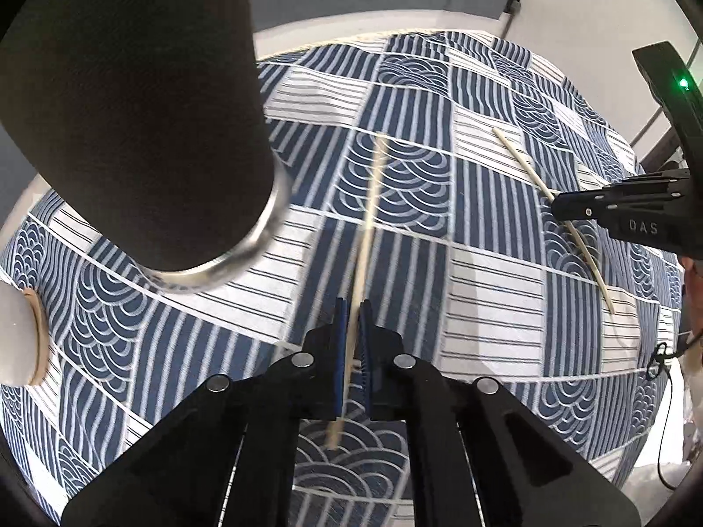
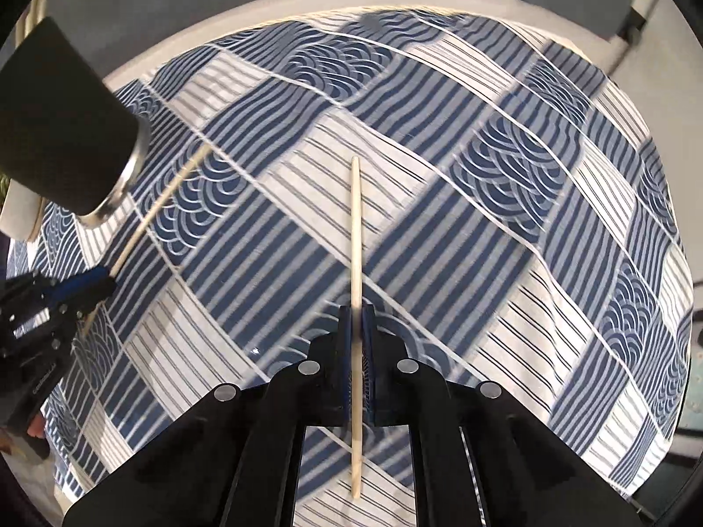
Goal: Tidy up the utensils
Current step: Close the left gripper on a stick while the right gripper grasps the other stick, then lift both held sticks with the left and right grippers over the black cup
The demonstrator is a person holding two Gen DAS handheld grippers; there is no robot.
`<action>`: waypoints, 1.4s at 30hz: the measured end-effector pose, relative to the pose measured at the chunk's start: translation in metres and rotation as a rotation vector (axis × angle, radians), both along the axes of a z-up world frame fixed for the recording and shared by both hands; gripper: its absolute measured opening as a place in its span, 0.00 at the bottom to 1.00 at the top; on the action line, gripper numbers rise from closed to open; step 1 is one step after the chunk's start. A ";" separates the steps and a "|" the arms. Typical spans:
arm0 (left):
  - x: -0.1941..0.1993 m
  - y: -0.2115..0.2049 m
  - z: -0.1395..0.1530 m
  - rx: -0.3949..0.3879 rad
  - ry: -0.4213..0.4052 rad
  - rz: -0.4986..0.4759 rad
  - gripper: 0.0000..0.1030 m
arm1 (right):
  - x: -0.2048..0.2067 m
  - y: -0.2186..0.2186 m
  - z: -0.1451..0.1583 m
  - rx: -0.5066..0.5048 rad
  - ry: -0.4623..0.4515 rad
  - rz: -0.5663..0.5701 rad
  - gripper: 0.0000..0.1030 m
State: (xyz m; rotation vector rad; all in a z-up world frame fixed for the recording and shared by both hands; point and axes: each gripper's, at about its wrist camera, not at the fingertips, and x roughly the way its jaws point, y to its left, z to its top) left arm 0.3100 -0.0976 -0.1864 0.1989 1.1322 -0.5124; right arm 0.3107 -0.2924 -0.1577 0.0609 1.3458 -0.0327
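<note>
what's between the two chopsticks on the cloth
Only bare patterned tablecloth lies between the left chopstick and the right chopstick, seen in the left wrist view.

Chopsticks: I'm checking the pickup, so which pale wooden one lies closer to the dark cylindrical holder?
The left claw's chopstick; the right claw's chopstick lies farther from the holder.

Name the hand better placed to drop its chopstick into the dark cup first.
Left, probably. The left gripper holds its chopstick right beside the dark cup; the right gripper sits farther away.
</note>
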 end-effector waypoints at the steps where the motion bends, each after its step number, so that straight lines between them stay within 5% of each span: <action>1: 0.000 0.000 0.000 -0.009 0.011 0.003 0.05 | -0.003 -0.005 0.000 0.004 0.002 -0.011 0.05; 15: -0.044 0.005 0.008 -0.018 0.088 0.061 0.05 | -0.050 -0.056 0.029 0.089 -0.040 -0.078 0.05; 21: -0.071 0.029 0.030 -0.061 0.090 0.152 0.05 | -0.053 -0.035 0.042 0.133 -0.070 -0.056 0.05; 36: -0.090 0.096 0.141 0.018 -0.131 0.320 0.05 | -0.008 0.022 0.130 0.186 -0.256 0.101 0.05; 38: -0.085 0.098 0.155 0.073 -0.179 0.339 0.05 | 0.001 0.026 0.147 0.246 -0.287 0.126 0.05; 42: -0.071 0.107 0.185 0.041 -0.226 0.366 0.05 | 0.019 0.032 0.195 0.333 -0.412 0.173 0.05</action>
